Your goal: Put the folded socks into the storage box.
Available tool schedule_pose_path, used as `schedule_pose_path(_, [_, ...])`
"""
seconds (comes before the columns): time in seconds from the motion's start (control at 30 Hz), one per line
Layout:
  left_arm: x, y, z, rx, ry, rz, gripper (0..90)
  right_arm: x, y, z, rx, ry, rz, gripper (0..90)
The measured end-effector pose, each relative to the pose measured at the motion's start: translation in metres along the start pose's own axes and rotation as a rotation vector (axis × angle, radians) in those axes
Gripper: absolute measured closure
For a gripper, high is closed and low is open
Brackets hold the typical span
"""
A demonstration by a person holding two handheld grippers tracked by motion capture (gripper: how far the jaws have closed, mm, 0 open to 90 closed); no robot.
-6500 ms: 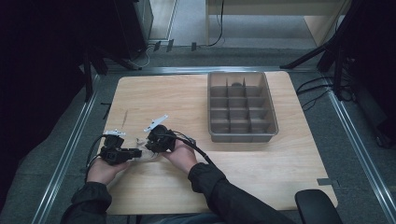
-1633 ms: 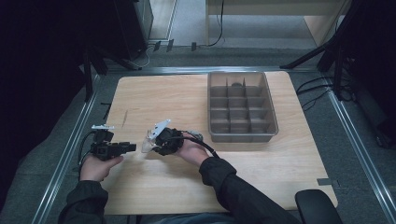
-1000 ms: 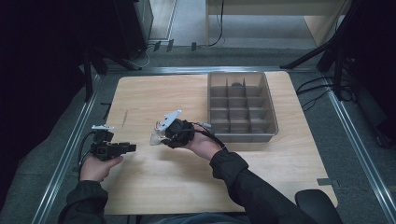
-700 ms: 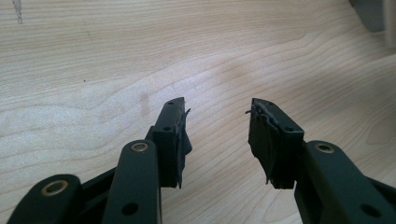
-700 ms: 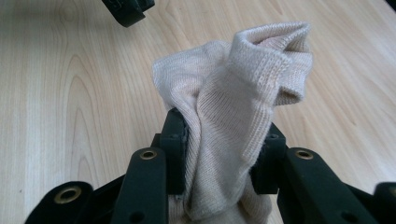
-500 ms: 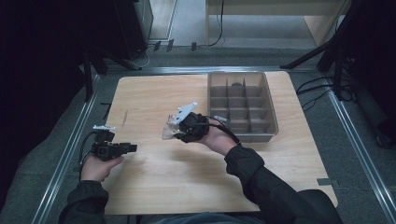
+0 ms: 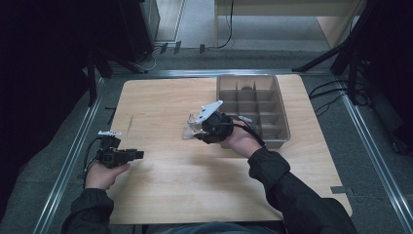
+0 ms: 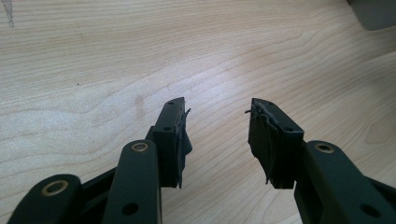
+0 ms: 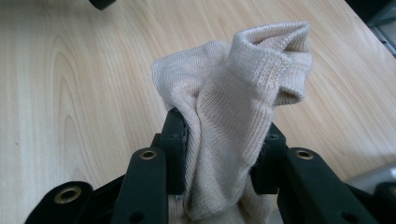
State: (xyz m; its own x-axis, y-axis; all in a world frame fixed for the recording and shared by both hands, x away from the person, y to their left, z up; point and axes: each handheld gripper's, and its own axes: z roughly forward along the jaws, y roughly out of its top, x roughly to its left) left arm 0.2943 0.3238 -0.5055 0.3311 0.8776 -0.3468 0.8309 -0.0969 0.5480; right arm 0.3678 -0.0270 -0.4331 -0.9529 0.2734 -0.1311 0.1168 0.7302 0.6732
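A beige knitted sock [image 9: 233, 107] is clamped between the jaws of my right gripper [image 9: 219, 140]; its ribbed cuff stands up above the fingertips. In the high view the right gripper [image 7: 195, 127] holds the sock [image 7: 190, 130] a little above the wooden table [image 7: 160, 190], just left of the grey divided tray [image 7: 278, 127]. My left gripper [image 7: 139, 155] rests near the table's left edge, pointing right. In the left gripper view its jaws stand apart with nothing between them, over bare wood; its midpoint [image 8: 217, 135] is over the table.
The tray has several compartments, and a dark object [image 7: 247, 88] lies in a far one. Metal rails run along both sides of the table. Cables and stand legs lie on the floor beyond the far edge.
My right gripper has carried the sock from beside the left gripper up and rightward toward the tray. The left gripper has drawn back to the table's left edge and stayed there.
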Motion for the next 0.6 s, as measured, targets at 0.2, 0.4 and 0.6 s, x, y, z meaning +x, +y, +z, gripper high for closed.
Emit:
schedule_pose_path(0.2, [-0.001,-0.002,0.003,0.013,0.004,0.004,55.5,-0.009,-0.012,-0.013,0.007,-0.017,0.043,64.3])
schedule_pose_path(0.4, [-0.002,-0.001,0.005,0.017,-0.001,0.010,55.6,-0.022,-0.023,-0.028,0.009,-0.031,0.070,64.3])
schedule_pose_path(0.6, [-0.003,-0.001,0.006,0.020,-0.002,0.015,55.7,-0.032,-0.034,-0.039,0.032,-0.051,0.053,64.3])
